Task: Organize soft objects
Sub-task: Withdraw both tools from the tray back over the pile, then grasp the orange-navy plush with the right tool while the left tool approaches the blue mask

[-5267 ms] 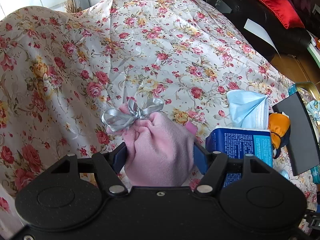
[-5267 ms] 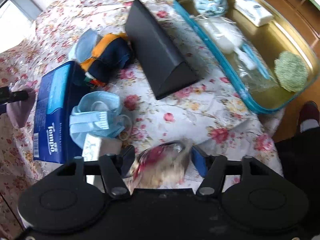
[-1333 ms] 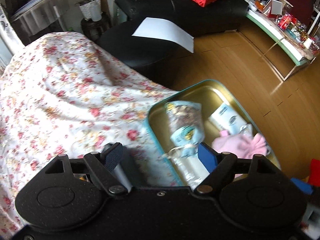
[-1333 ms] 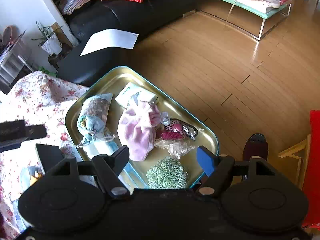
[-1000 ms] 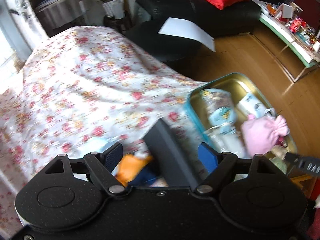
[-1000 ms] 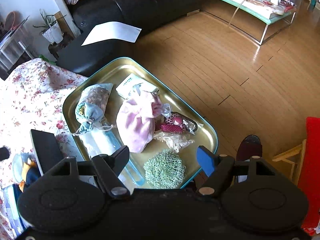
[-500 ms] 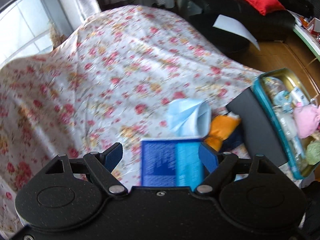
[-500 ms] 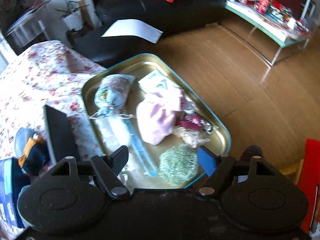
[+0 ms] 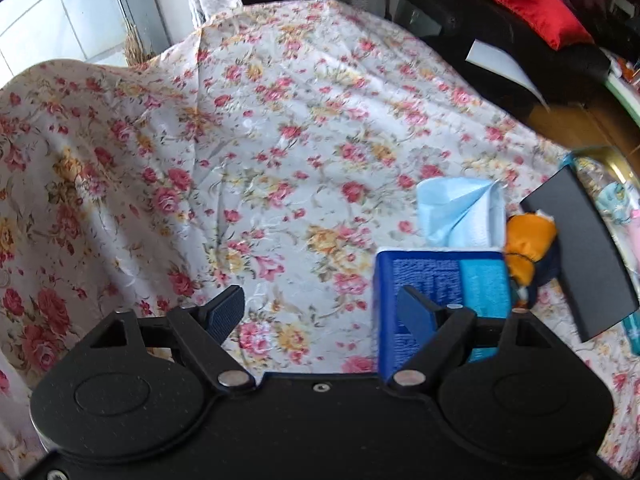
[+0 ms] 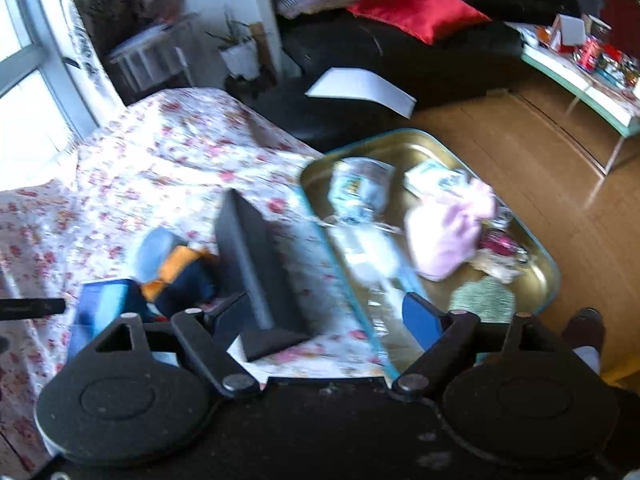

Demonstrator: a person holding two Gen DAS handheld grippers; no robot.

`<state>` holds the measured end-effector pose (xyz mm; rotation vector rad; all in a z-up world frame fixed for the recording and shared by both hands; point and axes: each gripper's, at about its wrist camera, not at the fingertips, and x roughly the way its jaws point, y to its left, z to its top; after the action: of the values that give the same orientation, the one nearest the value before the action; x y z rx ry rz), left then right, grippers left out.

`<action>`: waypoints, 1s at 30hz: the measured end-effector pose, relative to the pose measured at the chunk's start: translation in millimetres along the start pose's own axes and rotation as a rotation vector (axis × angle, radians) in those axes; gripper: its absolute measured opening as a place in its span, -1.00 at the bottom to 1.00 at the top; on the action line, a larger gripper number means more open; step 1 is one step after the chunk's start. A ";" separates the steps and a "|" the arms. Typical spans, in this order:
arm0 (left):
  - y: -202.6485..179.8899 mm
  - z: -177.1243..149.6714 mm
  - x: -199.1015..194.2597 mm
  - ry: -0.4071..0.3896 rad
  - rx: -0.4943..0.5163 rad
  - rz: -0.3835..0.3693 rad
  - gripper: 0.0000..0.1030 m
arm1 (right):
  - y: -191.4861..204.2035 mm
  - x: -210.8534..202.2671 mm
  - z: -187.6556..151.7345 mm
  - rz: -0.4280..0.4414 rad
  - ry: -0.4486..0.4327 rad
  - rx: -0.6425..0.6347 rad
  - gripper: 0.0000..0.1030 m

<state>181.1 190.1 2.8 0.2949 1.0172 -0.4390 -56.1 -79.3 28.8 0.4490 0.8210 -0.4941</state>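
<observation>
My left gripper (image 9: 320, 312) hangs open and empty over the flowered cloth (image 9: 248, 152). Just to its right lie a blue tissue pack (image 9: 440, 280), a pale blue face mask (image 9: 460, 212) and an orange and navy soft item (image 9: 528, 240). My right gripper (image 10: 320, 320) is empty, its jaws opening above the black wedge-shaped case (image 10: 256, 268). To its right, the gold tray (image 10: 400, 136) holds a pink pouch (image 10: 448, 232), a green scrubber (image 10: 480, 300), a patterned pouch (image 10: 360, 188) and a small tissue packet (image 10: 432, 178).
A black sofa (image 10: 400, 52) with a red cushion (image 10: 416, 8) and a white sheet of paper (image 10: 360, 88) stands beyond the table. Wooden floor (image 10: 540, 152) lies to the right. A person's shoe (image 10: 584, 328) shows beside the tray. A window (image 9: 60, 28) is at the far left.
Both views have swung left, away from the tray. The left gripper now sits over the bare cloth beside the tissue pack. The right gripper's jaws have widened above the black case.
</observation>
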 end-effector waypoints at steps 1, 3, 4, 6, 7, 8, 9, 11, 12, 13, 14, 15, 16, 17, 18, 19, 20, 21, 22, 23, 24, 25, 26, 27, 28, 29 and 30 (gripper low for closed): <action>1.3 1.2 2.8 0.012 0.011 0.000 0.56 | 6.0 -1.6 -1.3 0.006 -0.015 -0.002 0.76; 5.8 2.9 2.5 0.012 0.007 -0.018 0.56 | 21.5 -3.5 -3.7 0.021 -0.045 -0.017 0.92; 8.7 4.0 0.6 0.006 -0.002 -0.028 0.56 | 28.5 -3.7 -4.4 0.025 -0.060 -0.025 0.99; 12.9 6.2 -2.2 -0.006 -0.022 -0.027 0.57 | 43.9 -3.3 -5.7 0.022 -0.076 -0.044 0.99; 14.8 6.7 -2.0 -0.005 -0.031 -0.022 0.57 | 52.7 -1.5 -5.2 0.017 -0.077 -0.055 0.99; 16.2 7.0 -1.2 0.000 -0.036 -0.024 0.57 | 59.4 -0.1 -4.4 0.016 -0.080 -0.062 0.99; 17.4 7.0 0.1 0.009 -0.043 -0.027 0.57 | 67.8 2.2 -3.1 0.018 -0.078 -0.072 0.99; 18.9 6.3 3.8 0.028 -0.056 -0.024 0.57 | 82.0 9.2 1.0 0.033 -0.049 -0.115 0.99; 18.5 6.0 5.8 0.038 -0.054 -0.020 0.57 | 88.9 13.3 3.7 0.049 -0.036 -0.137 0.99; 18.3 5.8 8.0 0.046 -0.052 -0.014 0.57 | 96.0 18.2 7.1 0.068 -0.025 -0.156 0.99; 17.8 5.2 9.1 0.052 -0.049 -0.010 0.57 | 100.4 23.2 9.9 0.077 -0.014 -0.169 0.99; 17.2 5.1 10.1 0.055 -0.045 -0.006 0.57 | 106.8 29.3 14.1 0.087 0.003 -0.183 0.98; 17.0 5.2 10.5 0.059 -0.042 0.000 0.57 | 111.1 33.9 17.5 0.095 0.013 -0.190 0.97; 17.0 5.2 10.9 0.061 -0.039 0.005 0.57 | 114.7 38.5 20.4 0.099 0.022 -0.192 0.97; 17.6 5.4 11.4 0.063 -0.039 0.008 0.57 | 118.4 44.6 25.1 0.099 0.033 -0.194 0.94; 18.7 5.7 11.6 0.065 -0.043 0.007 0.57 | 122.1 49.0 27.8 0.098 0.042 -0.194 0.90; 20.1 6.2 11.7 0.068 -0.048 0.001 0.57 | 126.0 54.8 30.7 0.099 0.053 -0.192 0.89; 21.4 6.9 11.4 0.070 -0.054 -0.003 0.57 | 127.5 61.1 34.8 0.106 0.072 -0.182 0.87; 22.4 7.6 10.7 0.068 -0.060 -0.004 0.57 | 128.3 66.4 38.0 0.116 0.094 -0.164 0.82; 22.5 8.3 9.9 0.063 -0.059 0.000 0.57 | 128.8 73.5 41.6 0.128 0.125 -0.138 0.78; 22.2 8.9 9.0 0.055 -0.055 0.009 0.57 | 130.5 81.9 44.8 0.142 0.159 -0.108 0.71; 21.4 9.4 7.9 0.047 -0.050 0.020 0.57 | 130.5 87.6 45.9 0.155 0.189 -0.078 0.62; 20.9 9.7 6.9 0.041 -0.045 0.026 0.57 | 129.4 92.8 46.0 0.168 0.219 -0.048 0.57; 20.8 9.9 5.7 0.035 -0.043 0.027 0.57 | 129.3 99.1 46.6 0.173 0.251 -0.017 0.47; 20.7 10.2 4.7 0.032 -0.041 0.025 0.57 | 129.3 102.9 44.0 0.166 0.270 0.000 0.43; 20.7 10.5 3.8 0.029 -0.040 0.024 0.57 | 130.8 107.0 42.7 0.151 0.281 0.006 0.43; 20.8 10.6 3.0 0.026 -0.040 0.025 0.57 | 132.1 108.3 40.9 0.132 0.286 0.008 0.43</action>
<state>200.4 203.0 6.3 0.2776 1.0454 -0.3927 106.4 -22.6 -6.3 0.5856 1.0562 -0.3137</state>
